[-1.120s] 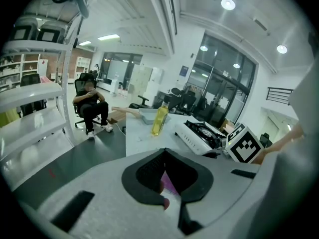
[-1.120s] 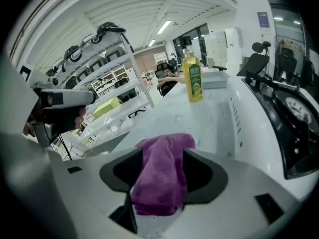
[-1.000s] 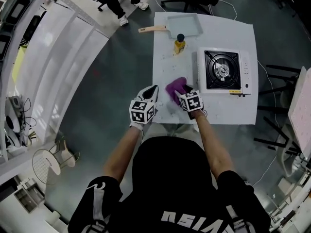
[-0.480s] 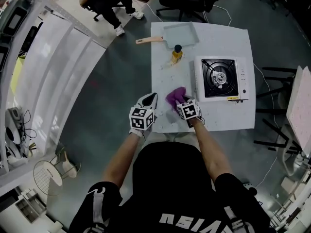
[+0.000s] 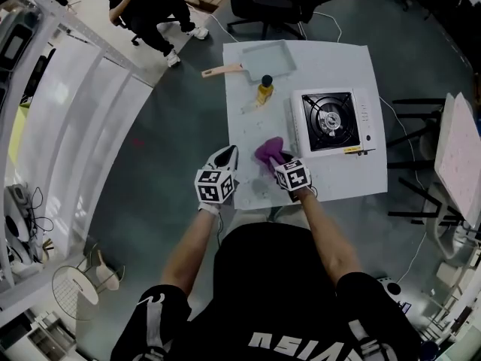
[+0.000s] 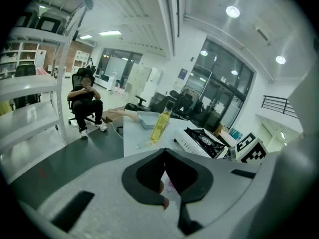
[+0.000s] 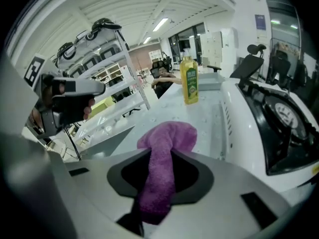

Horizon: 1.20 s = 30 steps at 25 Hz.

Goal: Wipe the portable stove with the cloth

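I am picking up the cloth (image 5: 268, 150), the first step before any wiping. My right gripper (image 5: 279, 160) has just been closing its jaws, and now they are pinching a fold of the purple cloth between them, with the rest bunching out in front on the table (image 5: 353, 179). My left gripper (image 5: 225, 156) is hovering at 9 o'clock from the right one, at the table's edge, jaws together and holding nothing.

The portable stove (image 5: 331, 120) is sitting at about 2 o'clock from the cloth, near it but not touching. Next, I judge, I am needing to lift the cloth clear, carry it toward 2 o'clock and press it flat on the stove's white top, minding the black burner grate.

The white tabletop is also carrying a yellow bottle (image 5: 264, 90) at 12 o'clock from the cloth and a pale pan (image 5: 274, 57) beyond it. Off the table at 11 o'clock a person (image 5: 146, 6) is sitting on an office chair on the grey floor.
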Each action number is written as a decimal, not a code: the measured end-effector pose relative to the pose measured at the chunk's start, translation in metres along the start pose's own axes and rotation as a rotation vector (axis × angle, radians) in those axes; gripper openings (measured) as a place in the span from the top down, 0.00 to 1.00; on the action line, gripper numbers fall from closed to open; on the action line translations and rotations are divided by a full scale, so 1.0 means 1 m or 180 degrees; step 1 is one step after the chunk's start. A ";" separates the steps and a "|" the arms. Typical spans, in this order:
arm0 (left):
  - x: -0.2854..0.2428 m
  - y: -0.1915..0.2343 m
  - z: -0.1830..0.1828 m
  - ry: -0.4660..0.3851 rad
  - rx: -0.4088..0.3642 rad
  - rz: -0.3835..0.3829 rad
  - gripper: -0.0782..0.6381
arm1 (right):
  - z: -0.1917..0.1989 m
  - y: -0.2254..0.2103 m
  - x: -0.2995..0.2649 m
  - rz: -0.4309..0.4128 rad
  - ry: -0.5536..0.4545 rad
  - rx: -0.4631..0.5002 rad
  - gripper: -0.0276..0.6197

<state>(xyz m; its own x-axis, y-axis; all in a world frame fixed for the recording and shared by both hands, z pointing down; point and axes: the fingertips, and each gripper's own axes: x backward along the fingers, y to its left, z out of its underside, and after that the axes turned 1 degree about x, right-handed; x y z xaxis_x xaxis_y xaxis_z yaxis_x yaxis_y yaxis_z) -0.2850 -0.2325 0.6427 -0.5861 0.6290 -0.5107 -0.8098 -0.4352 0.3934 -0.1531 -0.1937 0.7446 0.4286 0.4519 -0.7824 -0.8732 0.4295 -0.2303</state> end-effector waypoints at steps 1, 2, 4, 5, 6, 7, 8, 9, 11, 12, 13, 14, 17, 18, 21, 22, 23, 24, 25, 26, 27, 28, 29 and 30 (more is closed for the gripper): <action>0.000 -0.002 -0.001 -0.0009 0.0004 0.0007 0.88 | -0.007 -0.001 0.005 0.0012 -0.0069 -0.0010 0.79; 0.001 -0.005 -0.002 -0.0019 0.0002 0.0017 0.88 | -0.015 -0.003 0.011 0.0026 -0.0138 -0.0018 0.79; 0.003 -0.013 -0.006 -0.0050 -0.0016 0.0044 0.88 | -0.030 -0.007 0.024 0.0064 -0.0276 -0.0026 0.79; 0.004 -0.017 -0.009 -0.0074 -0.0027 0.0055 0.88 | -0.038 -0.010 0.031 0.0084 -0.0346 -0.0029 0.79; 0.005 -0.021 -0.014 -0.0103 -0.0037 0.0062 0.88 | -0.047 -0.012 0.038 0.0102 -0.0416 -0.0031 0.79; 0.006 -0.025 -0.018 -0.0135 -0.0045 0.0063 0.88 | -0.055 -0.015 0.045 0.0116 -0.0484 -0.0031 0.79; 0.006 -0.028 -0.023 -0.0167 -0.0050 0.0059 0.88 | -0.062 -0.018 0.053 0.0128 -0.0550 -0.0025 0.79; 0.006 -0.032 -0.027 -0.0199 -0.0054 0.0051 0.88 | -0.068 -0.021 0.060 0.0140 -0.0611 -0.0013 0.79; 0.006 -0.041 -0.035 -0.0260 -0.0067 0.0024 0.88 | -0.077 -0.029 0.075 0.0159 -0.0721 0.0016 0.79; 0.005 -0.046 -0.039 -0.0289 -0.0079 0.0009 0.88 | -0.082 -0.034 0.083 0.0165 -0.0775 0.0026 0.79; 0.004 -0.051 -0.043 -0.0317 -0.0096 -0.0007 0.88 | -0.086 -0.039 0.090 0.0167 -0.0829 0.0034 0.79; 0.003 -0.057 -0.047 -0.0343 -0.0116 -0.0023 0.88 | -0.090 -0.045 0.097 0.0168 -0.0883 0.0041 0.79; -0.001 -0.077 -0.057 -0.0417 -0.0143 -0.0078 0.88 | -0.102 -0.064 0.120 0.0165 -0.1024 0.0063 0.79; -0.003 -0.084 -0.061 -0.0442 -0.0140 -0.0104 0.88 | -0.105 -0.071 0.128 0.0156 -0.1067 0.0069 0.79; -0.012 -0.109 -0.073 -0.0525 -0.0137 -0.0184 0.88 | -0.113 -0.098 0.156 0.0128 -0.1189 0.0080 0.79; -0.016 -0.119 -0.077 -0.0558 -0.0138 -0.0207 0.88 | -0.115 -0.108 0.166 0.0121 -0.1225 0.0086 0.79; -0.020 -0.130 -0.081 -0.0592 -0.0138 -0.0230 0.88 | -0.116 -0.118 0.176 0.0116 -0.1257 0.0094 0.79; -0.024 -0.140 -0.086 -0.0627 -0.0138 -0.0254 0.88 | -0.117 -0.128 0.185 0.0110 -0.1286 0.0102 0.79; -0.028 -0.149 -0.090 -0.0662 -0.0139 -0.0276 0.88 | -0.118 -0.139 0.193 0.0102 -0.1312 0.0110 0.79; -0.032 -0.159 -0.094 -0.0694 -0.0142 -0.0297 0.88 | -0.119 -0.149 0.201 0.0094 -0.1336 0.0116 0.79; -0.038 -0.169 -0.098 -0.0725 -0.0146 -0.0315 0.88 | -0.121 -0.160 0.208 0.0086 -0.1360 0.0123 0.79; -0.044 -0.180 -0.101 -0.0752 -0.0150 -0.0330 0.88 | -0.121 -0.172 0.216 0.0078 -0.1382 0.0134 0.80; -0.051 -0.192 -0.103 -0.0773 -0.0151 -0.0340 0.88 | -0.122 -0.184 0.224 0.0071 -0.1406 0.0147 0.80; -0.058 -0.204 -0.105 -0.0791 -0.0152 -0.0343 0.88 | -0.121 -0.197 0.232 0.0066 -0.1431 0.0160 0.80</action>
<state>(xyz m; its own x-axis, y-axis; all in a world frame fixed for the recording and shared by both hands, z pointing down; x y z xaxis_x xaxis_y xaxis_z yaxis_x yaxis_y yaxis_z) -0.0883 -0.2476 0.5118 -0.4770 0.8096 -0.3422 -0.8710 -0.3833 0.3074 0.0902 -0.2680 0.5380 0.4791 0.7508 -0.4548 -0.8750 0.4493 -0.1802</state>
